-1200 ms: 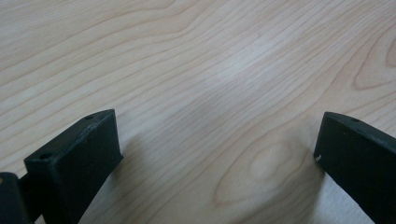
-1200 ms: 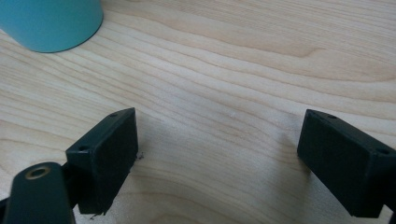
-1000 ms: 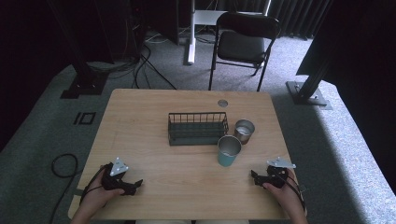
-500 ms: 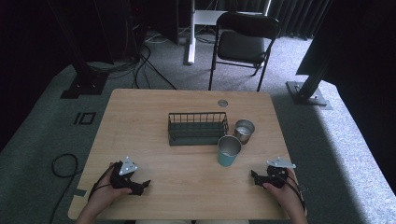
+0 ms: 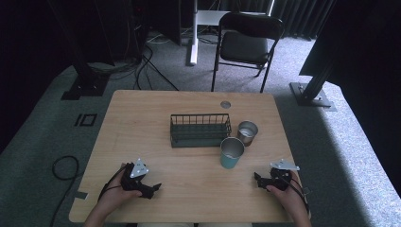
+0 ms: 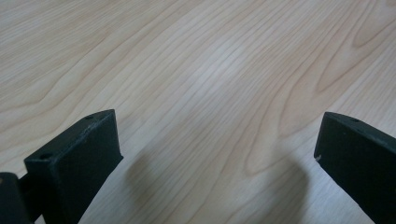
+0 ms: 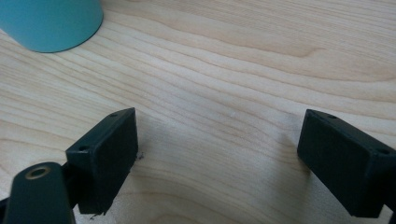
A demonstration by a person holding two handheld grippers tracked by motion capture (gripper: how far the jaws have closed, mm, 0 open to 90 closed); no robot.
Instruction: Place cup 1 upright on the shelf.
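Near the front edge of the pale wooden tabletop [image 5: 156, 106], the left hand-held gripper [image 5: 152, 187] and right hand-held gripper [image 5: 257, 178] are resting, jaws spread wide, gripping nothing. Farther in, the teal metal cup [image 5: 231, 152] is standing upright, just before the dark wire basket [image 5: 200, 130].

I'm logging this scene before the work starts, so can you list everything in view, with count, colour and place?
Table: one, light wood, centre of the high view.
Wire basket: one, dark, middle of the table.
Teal cup: one, teal with a metal inside, upright, in front of the basket's right end.
Steel cup: one, silver, upright, right of the basket.
Round insert: one, grey, in the tabletop near the far edge.
Folding chair: one, black, beyond the table.
Cables: several, black, on the grey carpet at the far left.
Left tool: black, jaws open, near left of the table.
Right tool: black, jaws open, near right of the table.
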